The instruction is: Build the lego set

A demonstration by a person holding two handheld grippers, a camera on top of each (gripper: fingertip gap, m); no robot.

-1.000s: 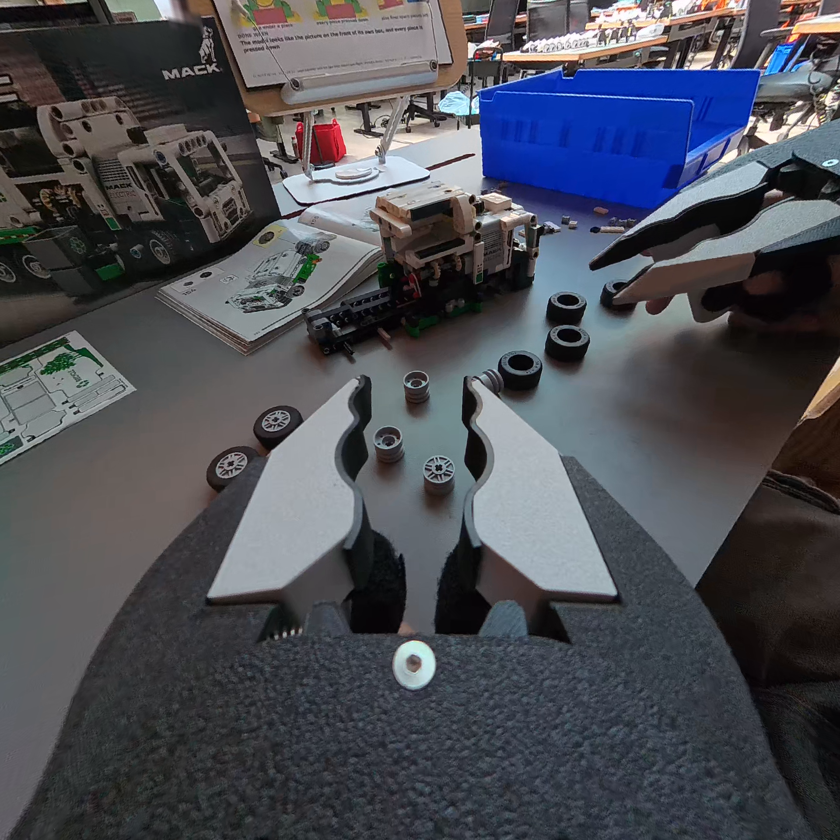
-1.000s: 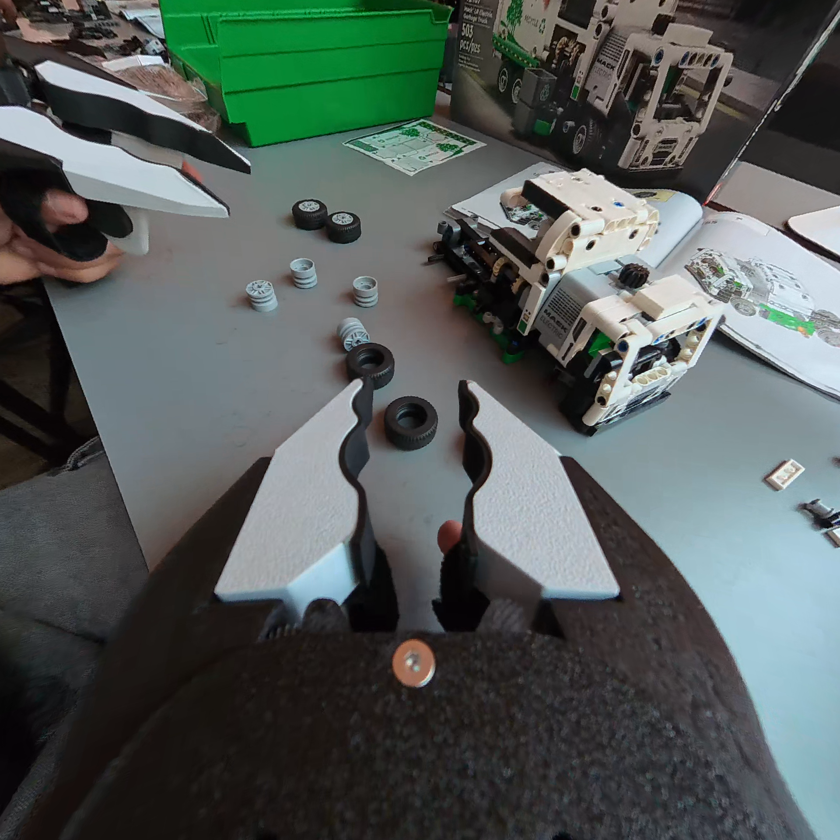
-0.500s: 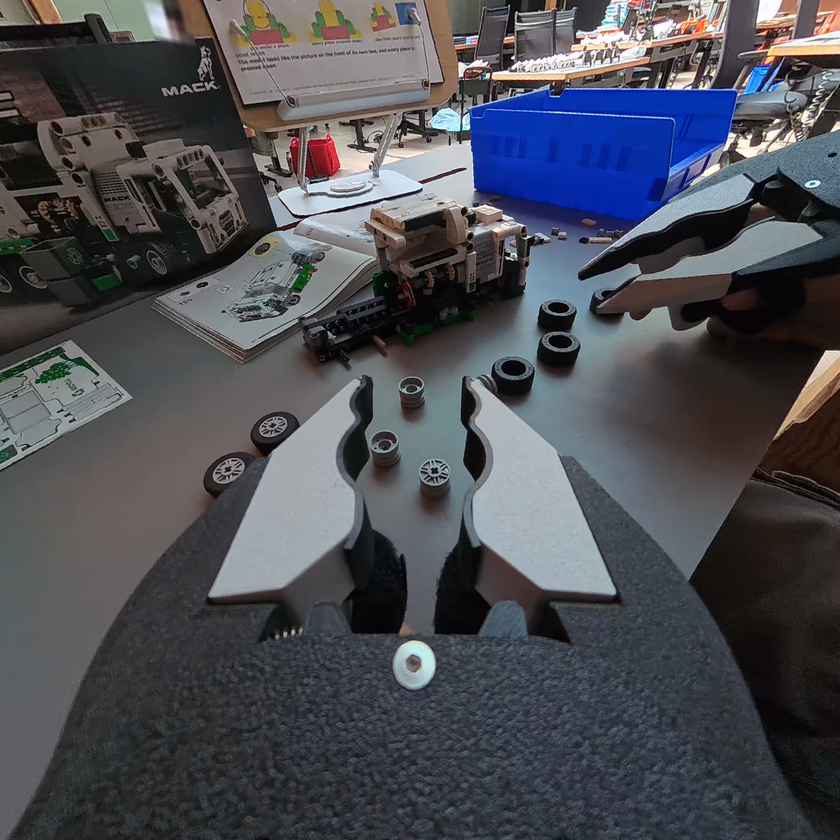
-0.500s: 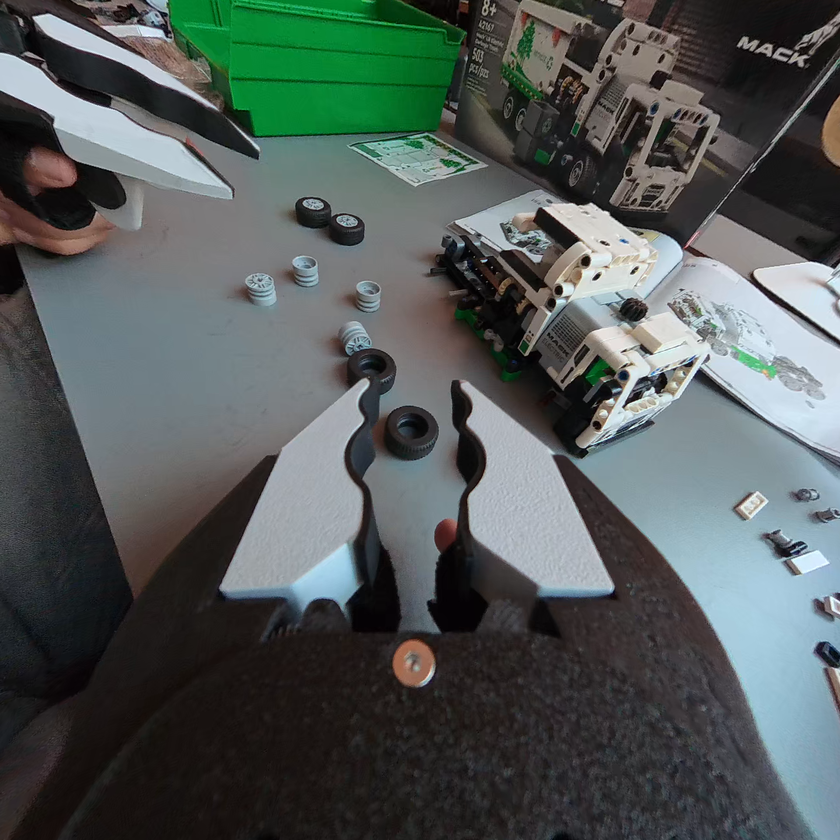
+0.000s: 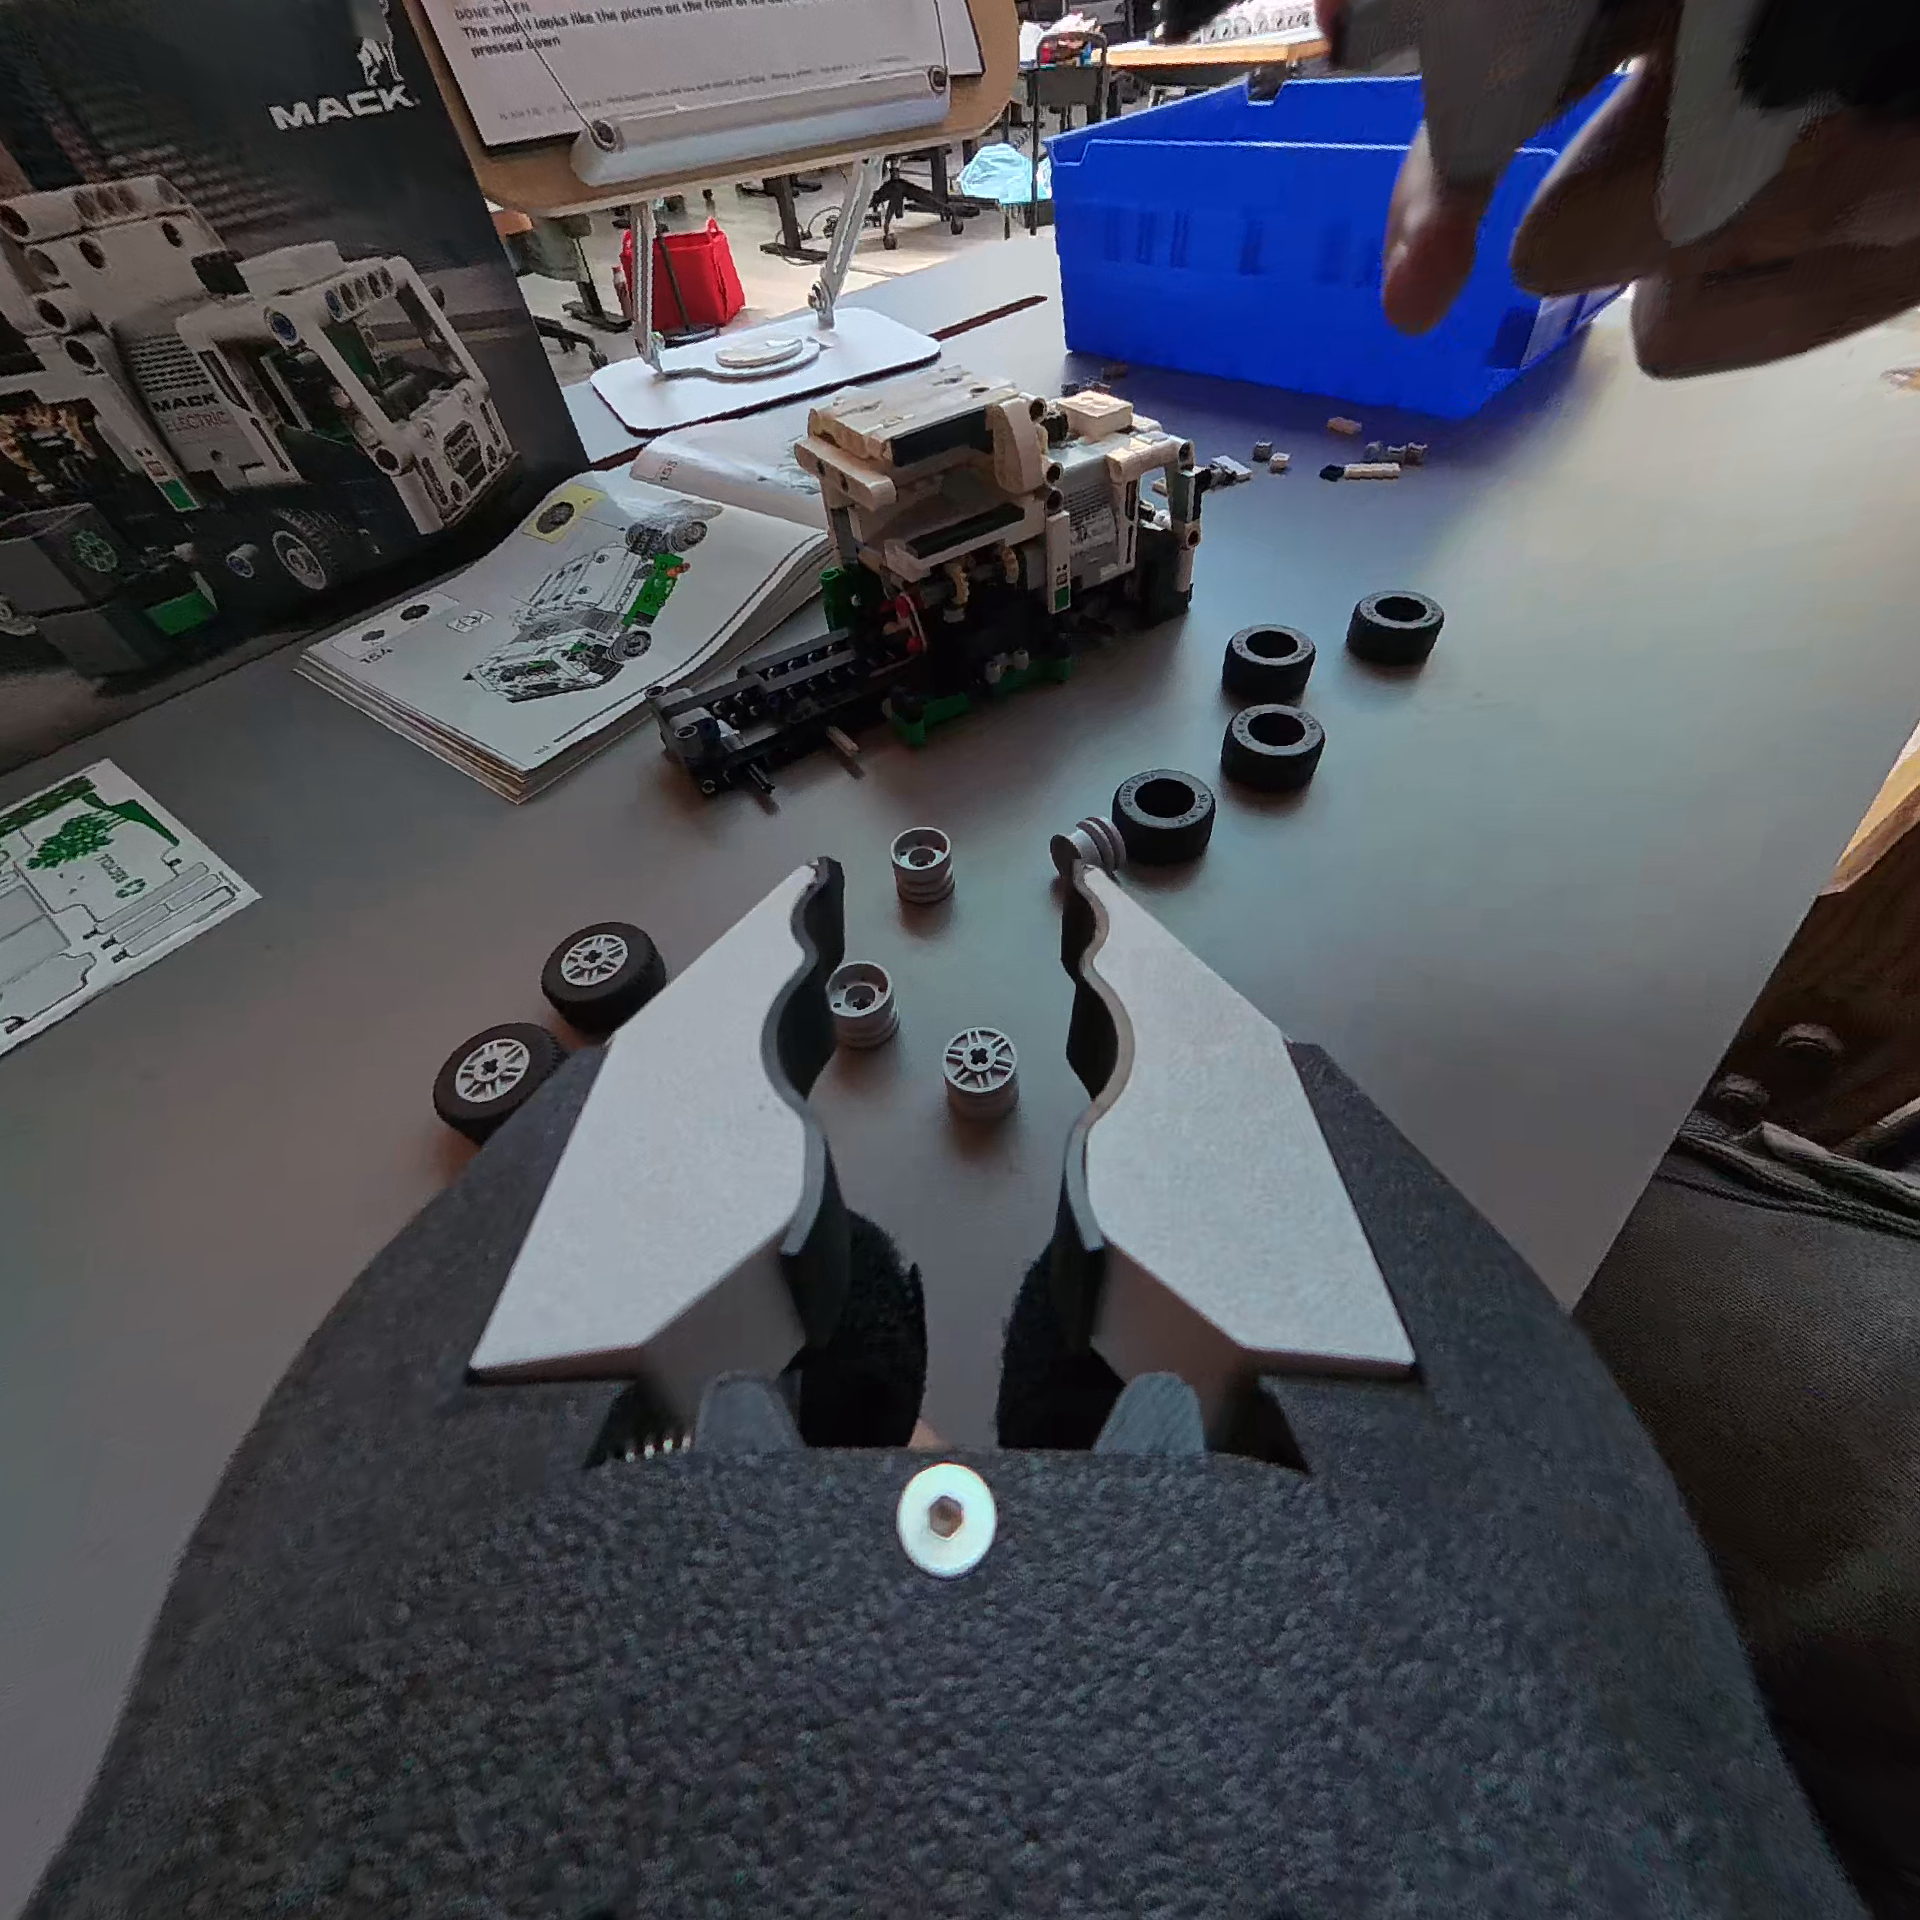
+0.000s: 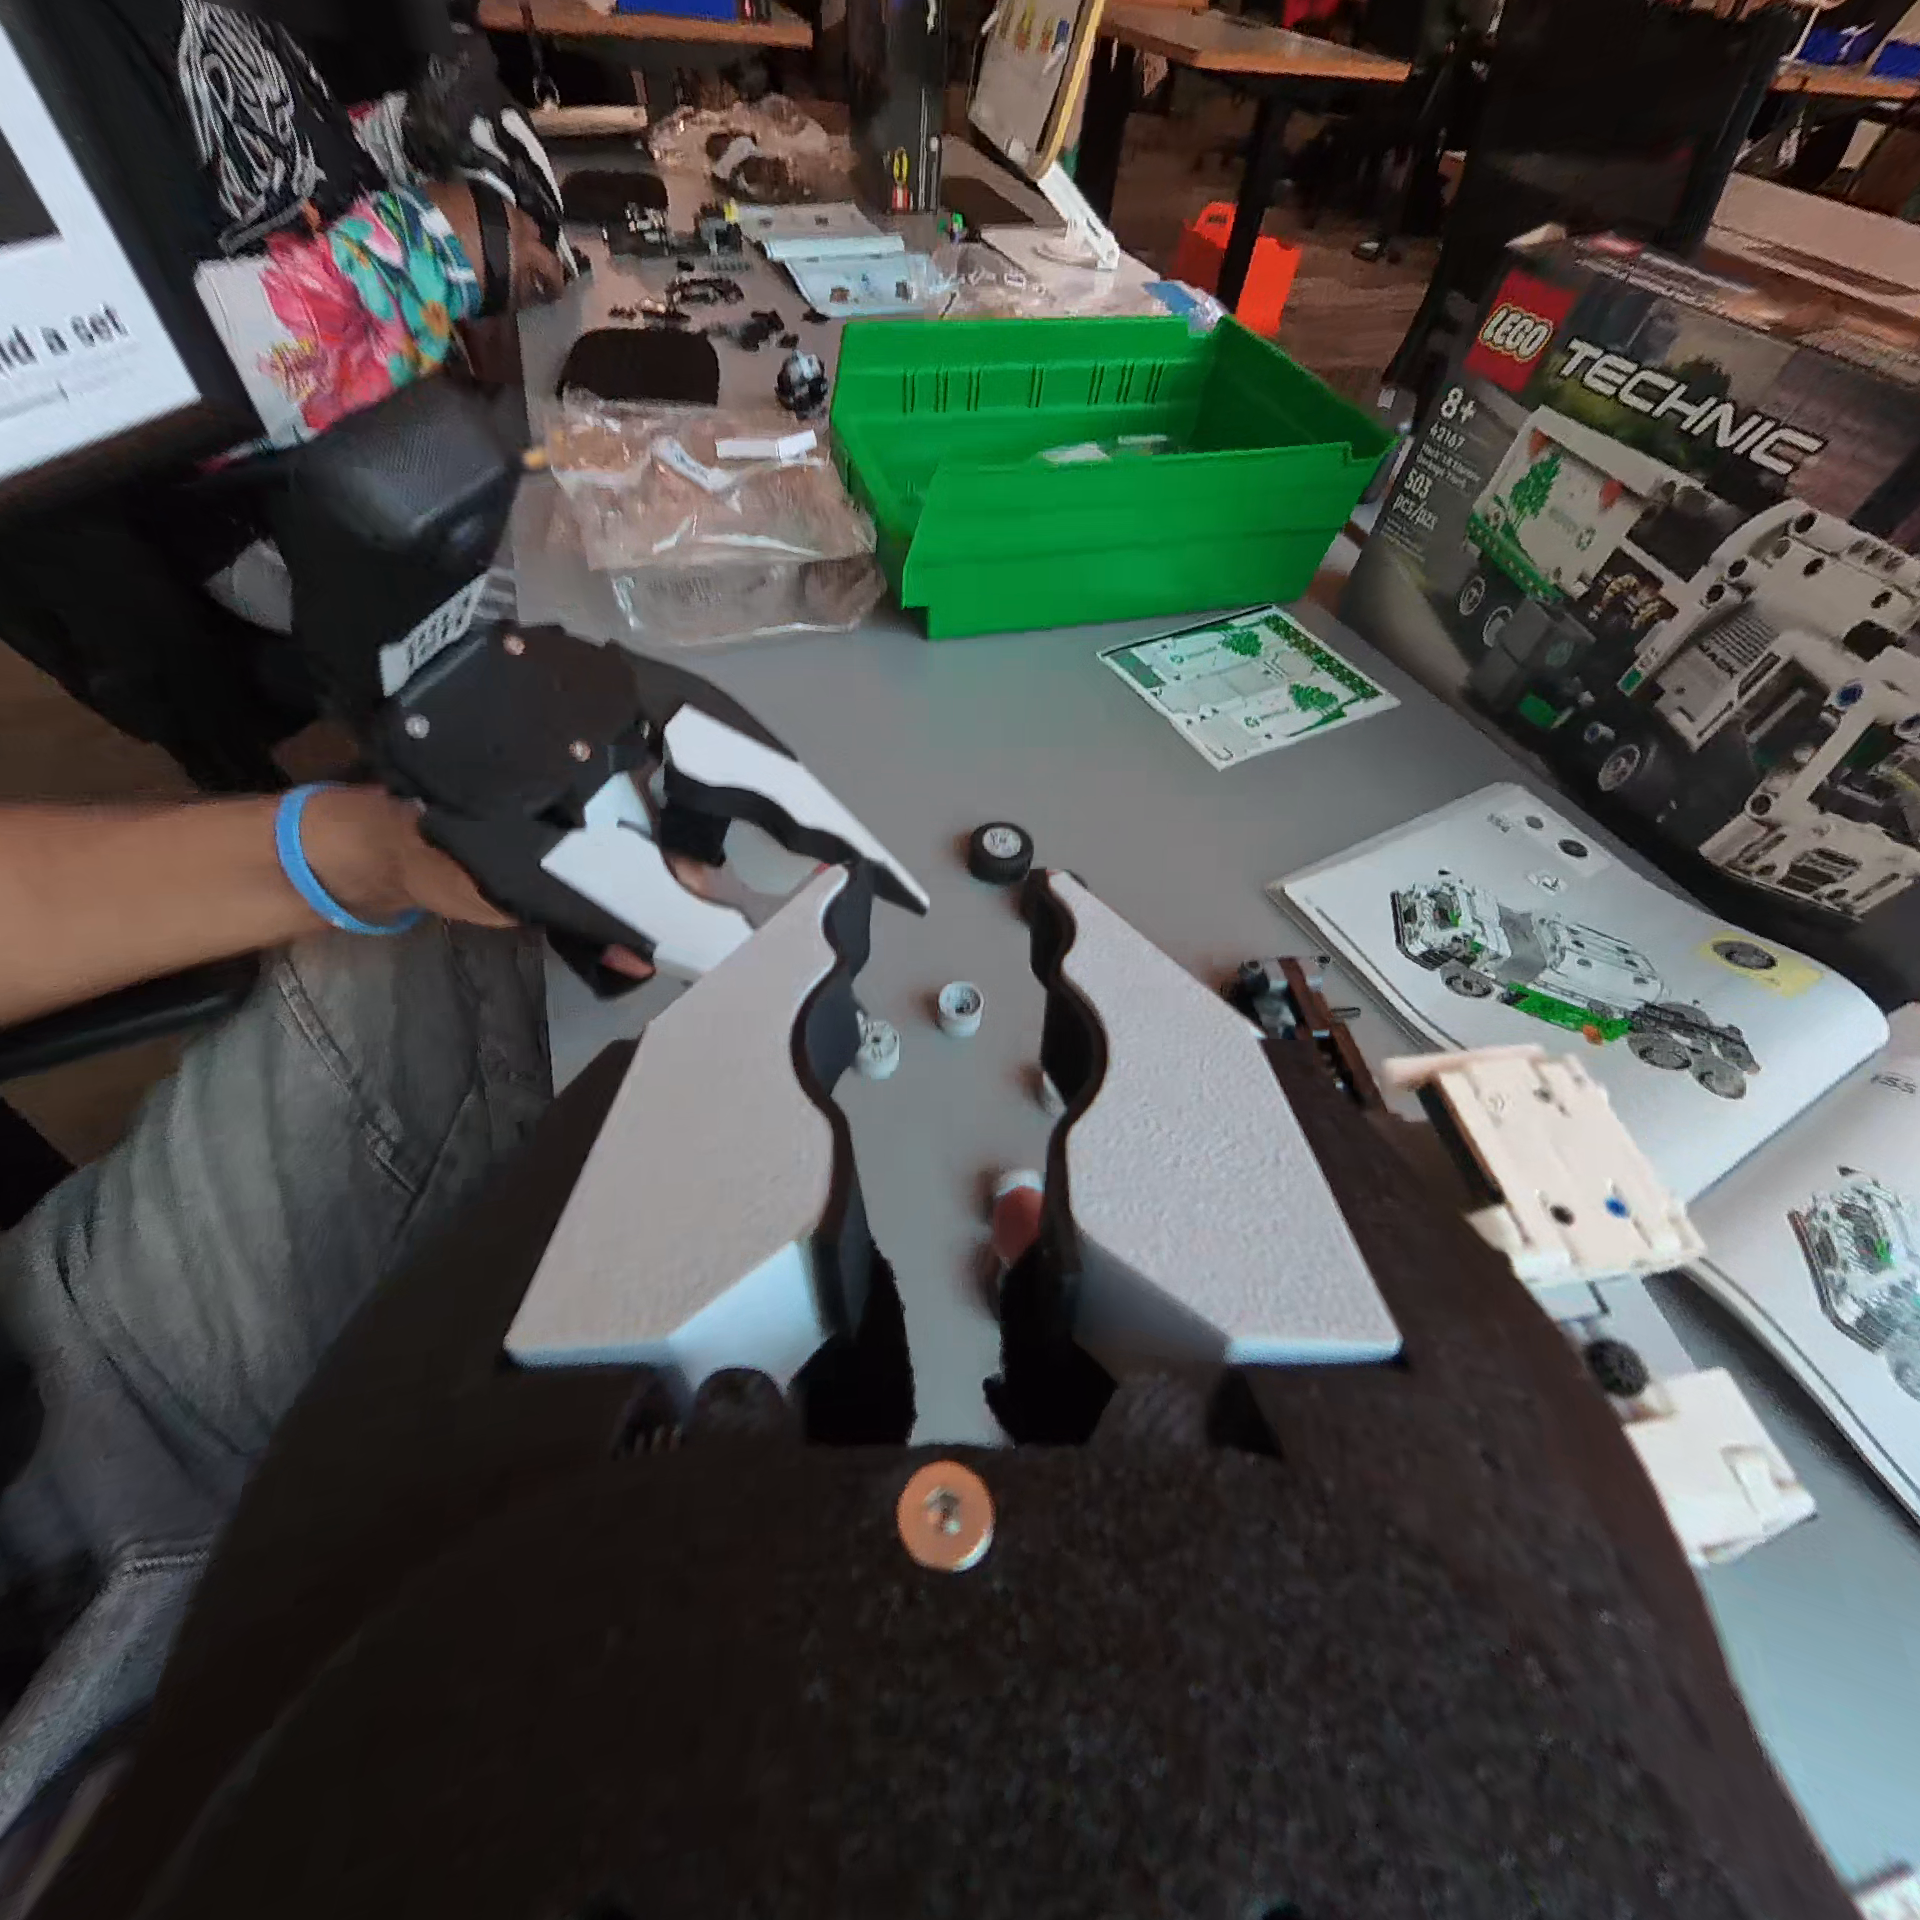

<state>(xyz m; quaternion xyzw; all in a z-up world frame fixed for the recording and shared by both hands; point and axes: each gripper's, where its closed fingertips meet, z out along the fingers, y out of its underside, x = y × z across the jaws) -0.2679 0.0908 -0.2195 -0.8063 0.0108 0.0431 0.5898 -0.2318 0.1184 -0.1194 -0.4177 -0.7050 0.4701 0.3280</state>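
Observation:
The half-built white and green lego truck (image 5: 997, 561) stands mid-table; it also shows at the right in the right wrist view (image 6: 1538, 1153). My left gripper (image 5: 951, 883) is open and empty, low over several loose grey wheel hubs (image 5: 980, 1070). Several black tyres (image 5: 1164, 816) lie to its right. Two finished wheels (image 5: 603, 971) lie to its left. My right gripper (image 6: 945, 888) is open and empty, held high above the table. It shows blurred at the top right of the left wrist view (image 5: 1558, 156). The left gripper (image 6: 665, 831) shows in the right wrist view.
An open instruction booklet (image 5: 582, 623), the set's box (image 5: 208, 364) and a sticker sheet (image 5: 94, 894) lie left of the truck. A blue bin (image 5: 1299, 239) stands behind, small loose parts (image 5: 1361, 462) beside it. A green bin (image 6: 1091, 488) and plastic bags (image 6: 707, 520) stand at the far end. About 11 cm separates my left fingertips from my right.
My right gripper has risen from above a black tyre and swung up over the truck, still open. My left gripper has stayed open over the grey hubs.

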